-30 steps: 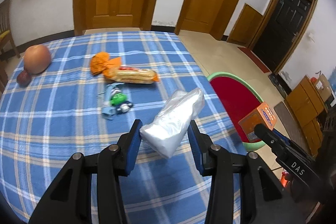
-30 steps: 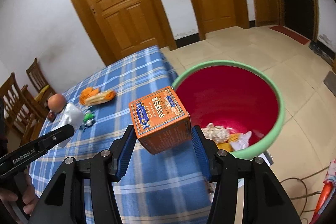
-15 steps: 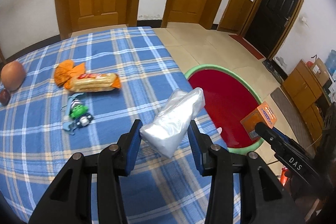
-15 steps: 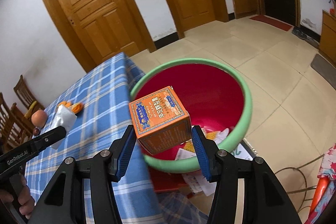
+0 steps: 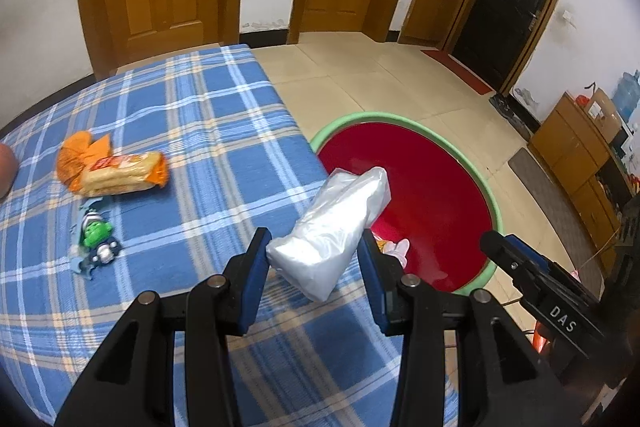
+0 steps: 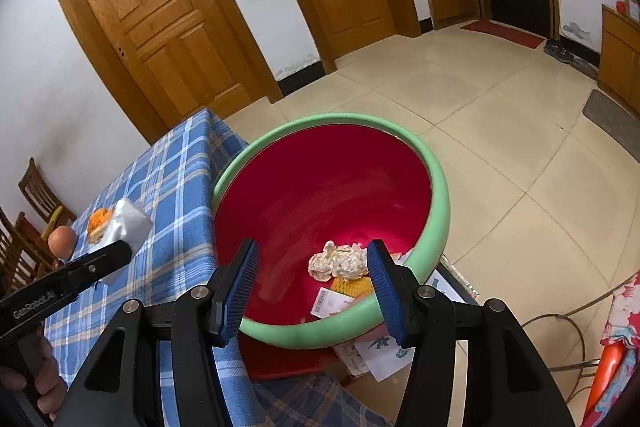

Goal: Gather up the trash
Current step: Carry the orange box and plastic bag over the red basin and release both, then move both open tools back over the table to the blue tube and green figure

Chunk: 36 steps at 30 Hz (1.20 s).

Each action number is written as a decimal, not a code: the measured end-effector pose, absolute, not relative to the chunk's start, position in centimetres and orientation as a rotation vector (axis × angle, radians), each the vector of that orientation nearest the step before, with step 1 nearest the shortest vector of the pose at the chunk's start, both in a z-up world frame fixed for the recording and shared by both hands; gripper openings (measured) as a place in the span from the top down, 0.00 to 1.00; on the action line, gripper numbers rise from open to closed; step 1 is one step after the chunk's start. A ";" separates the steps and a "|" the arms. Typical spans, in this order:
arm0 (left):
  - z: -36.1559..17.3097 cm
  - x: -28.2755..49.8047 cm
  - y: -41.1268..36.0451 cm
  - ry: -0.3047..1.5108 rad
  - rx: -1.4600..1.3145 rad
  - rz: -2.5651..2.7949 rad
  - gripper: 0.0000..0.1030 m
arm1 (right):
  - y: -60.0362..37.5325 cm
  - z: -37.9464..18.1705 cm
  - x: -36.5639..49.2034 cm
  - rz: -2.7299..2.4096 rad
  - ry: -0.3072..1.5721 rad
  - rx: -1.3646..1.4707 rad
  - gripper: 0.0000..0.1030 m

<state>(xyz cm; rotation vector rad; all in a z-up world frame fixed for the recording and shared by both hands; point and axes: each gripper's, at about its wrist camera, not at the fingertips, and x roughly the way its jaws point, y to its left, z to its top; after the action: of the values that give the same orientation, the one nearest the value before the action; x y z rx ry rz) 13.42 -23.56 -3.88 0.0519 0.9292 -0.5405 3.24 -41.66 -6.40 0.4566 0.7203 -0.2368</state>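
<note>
Left gripper (image 5: pixel 316 259) clamped on crinkled white plastic bag (image 5: pixel 334 223), long axis toward 1 o'clock; red green-rimmed round bin (image 5: pixel 486 193) at 2 o'clock. Right gripper (image 6: pixel 312 287) parted, empty, over bin.

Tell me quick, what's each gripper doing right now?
Left gripper: shut on the clear plastic bag, near the red bin.
Right gripper: open and empty, above the bin.

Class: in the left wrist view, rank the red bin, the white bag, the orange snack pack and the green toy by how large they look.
1. red bin
2. white bag, enlarged by nearness
3. orange snack pack
4. green toy
</note>
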 end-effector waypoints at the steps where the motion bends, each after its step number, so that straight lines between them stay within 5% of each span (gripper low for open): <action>1: -3.9 13.4 -24.0 0.930 0.058 -0.545 0.57 | -41.8 -6.4 3.2 -0.238 0.718 0.459 0.44; 19: -4.2 13.8 -29.4 0.905 0.150 -0.610 0.57 | -44.0 -6.7 2.4 -0.279 0.711 0.494 0.44; 25: -3.8 13.7 -29.7 0.898 0.146 -0.601 0.44 | -44.3 -6.8 2.3 -0.287 0.709 0.497 0.44; 36: -2.8 13.5 -28.0 0.883 0.114 -0.575 0.43 | -43.6 -6.3 2.4 -0.276 0.705 0.489 0.43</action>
<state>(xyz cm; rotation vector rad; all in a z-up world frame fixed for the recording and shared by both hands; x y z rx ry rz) 13.53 -28.04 -2.80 0.1142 0.8827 -0.5745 2.44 -43.63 -6.33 0.4885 0.7050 -0.2756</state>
